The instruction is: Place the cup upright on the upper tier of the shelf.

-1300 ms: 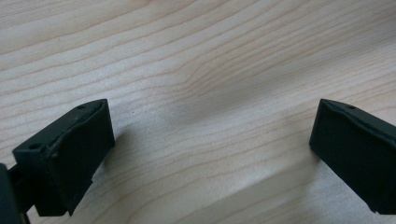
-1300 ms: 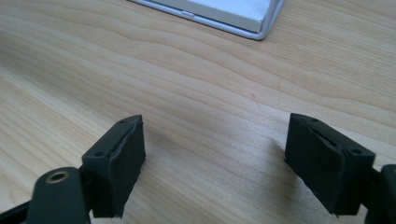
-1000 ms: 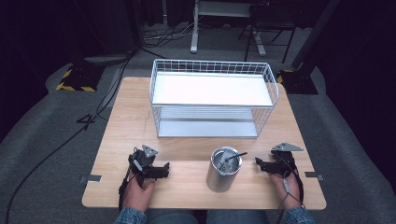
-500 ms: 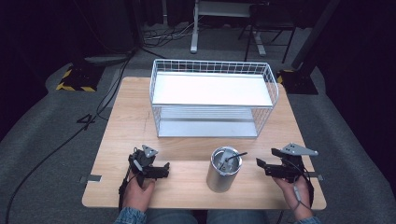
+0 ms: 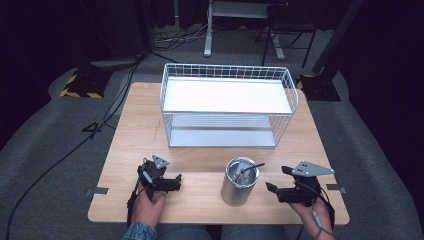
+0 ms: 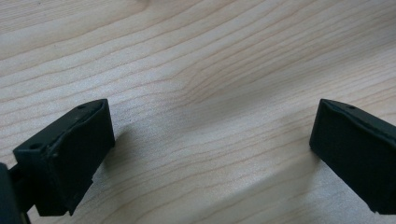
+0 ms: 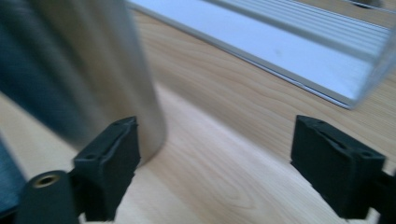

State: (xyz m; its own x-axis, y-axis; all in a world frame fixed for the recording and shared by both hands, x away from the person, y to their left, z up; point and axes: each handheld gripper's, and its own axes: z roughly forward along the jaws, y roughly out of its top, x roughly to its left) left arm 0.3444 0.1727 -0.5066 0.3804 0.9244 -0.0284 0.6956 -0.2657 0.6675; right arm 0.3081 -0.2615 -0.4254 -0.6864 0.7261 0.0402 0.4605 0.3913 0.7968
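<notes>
A: Near edge?
B: Left gripper [image 5: 169, 183] rests on the table [image 5: 130, 140], jaws spread wide, grasping nothing; its own view has bare wood grain between them. Right gripper [image 5: 276, 181] is also released, jaws apart, pointing at the cup [image 5: 240, 181] just beside it.
A: Any difference between views?
B: The right gripper view puts the cup's wall [image 7: 88, 70] close by its left jaw, blurred. The high view shows a thin dark item inside the cup.
A: Farther?
B: Open tabletop, then the wire basket [image 5: 227, 106], well apart from both grippers.
</notes>
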